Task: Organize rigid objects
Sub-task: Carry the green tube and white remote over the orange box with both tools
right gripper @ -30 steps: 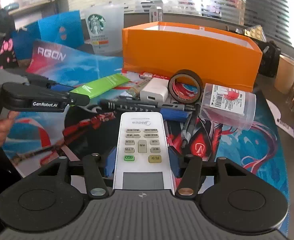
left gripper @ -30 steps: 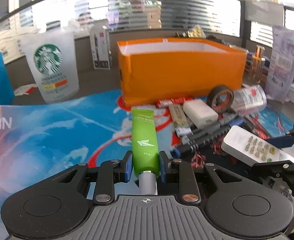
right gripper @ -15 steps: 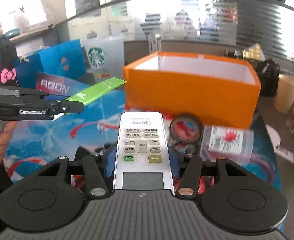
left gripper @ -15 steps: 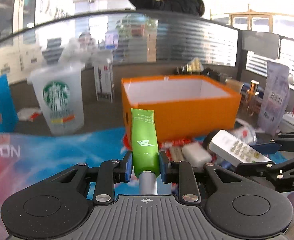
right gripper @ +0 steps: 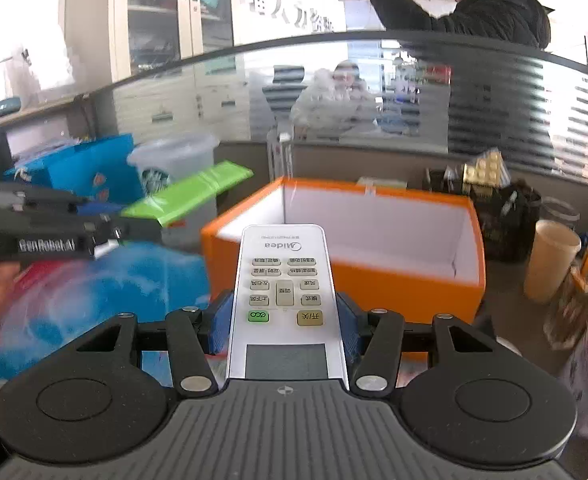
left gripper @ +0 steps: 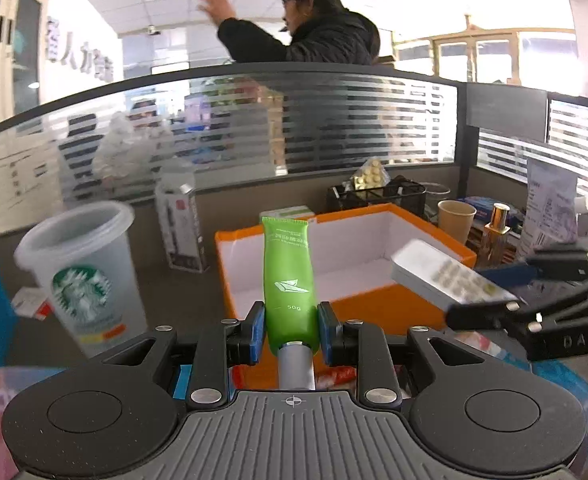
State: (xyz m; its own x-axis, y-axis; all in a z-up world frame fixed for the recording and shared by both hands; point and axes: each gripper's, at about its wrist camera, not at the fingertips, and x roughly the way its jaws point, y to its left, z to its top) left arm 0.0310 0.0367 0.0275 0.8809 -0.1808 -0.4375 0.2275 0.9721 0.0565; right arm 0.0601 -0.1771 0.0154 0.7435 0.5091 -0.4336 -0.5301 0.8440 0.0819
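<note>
My left gripper (left gripper: 290, 326) is shut on a green tube (left gripper: 288, 276) with a silver cap, held up in front of the orange box (left gripper: 414, 308). The box is open-topped with a white inside, and nothing shows in it. My right gripper (right gripper: 284, 322) is shut on a white Midea remote control (right gripper: 282, 280), which points toward the orange box (right gripper: 394, 284). In the left wrist view the remote control (left gripper: 446, 276) hangs over the box's right front corner. In the right wrist view the green tube (right gripper: 190, 196) and the left gripper (right gripper: 126, 224) sit at the left.
A clear Starbucks cup (left gripper: 82, 280) stands left of the box, beside a blue bag (right gripper: 86, 168). A paper cup (right gripper: 550, 260), a bottle (left gripper: 498, 228) and a black basket (left gripper: 378, 196) crowd the right and back. A striped glass partition (left gripper: 334, 120) stands behind, with a person (left gripper: 326, 40) beyond it.
Both grippers have risen with their objects. The box's inside now shows from above, and the clutter on the mat has dropped out of sight.
</note>
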